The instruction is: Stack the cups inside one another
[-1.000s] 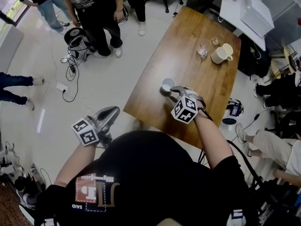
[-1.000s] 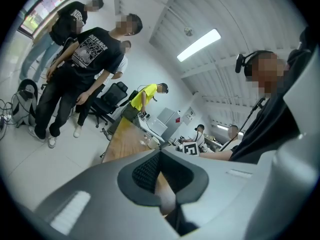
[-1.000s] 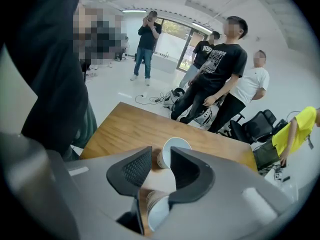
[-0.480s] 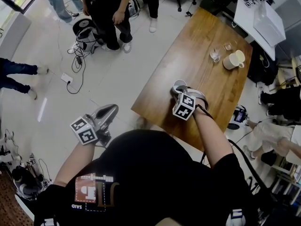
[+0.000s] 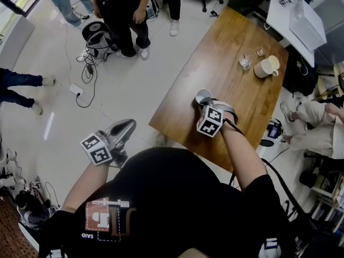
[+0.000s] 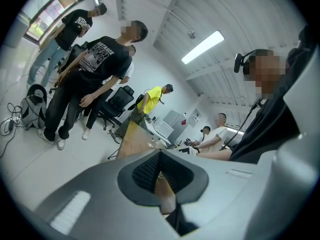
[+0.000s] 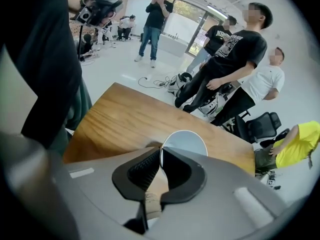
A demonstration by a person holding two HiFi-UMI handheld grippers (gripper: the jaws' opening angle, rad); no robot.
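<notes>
A small white cup point(image 5: 203, 95) stands upright near the front left edge of the wooden table point(image 5: 228, 82). My right gripper point(image 5: 206, 102) points steeply down at it. Its jaws have just been closing and now pinch the cup's near wall point(image 7: 185, 142), one finger inside the rim and one outside. A cream mug point(image 5: 266, 67) and two small glass cups point(image 5: 245, 63) sit at the table's far end. My left gripper point(image 5: 128, 126) hangs over the floor, left of the table, shut with nothing in it point(image 6: 160, 170).
Several people stand on the floor point(image 5: 115, 15) beyond the table's left side, with bags and cables point(image 5: 86, 63) at their feet. A white desk with a box point(image 5: 306, 20) stands at the back right. Seated people point(image 5: 317, 122) are right of the table.
The right gripper has come down over the white cup and its jaws have closed on the cup's wall. The left gripper has hardly moved.
</notes>
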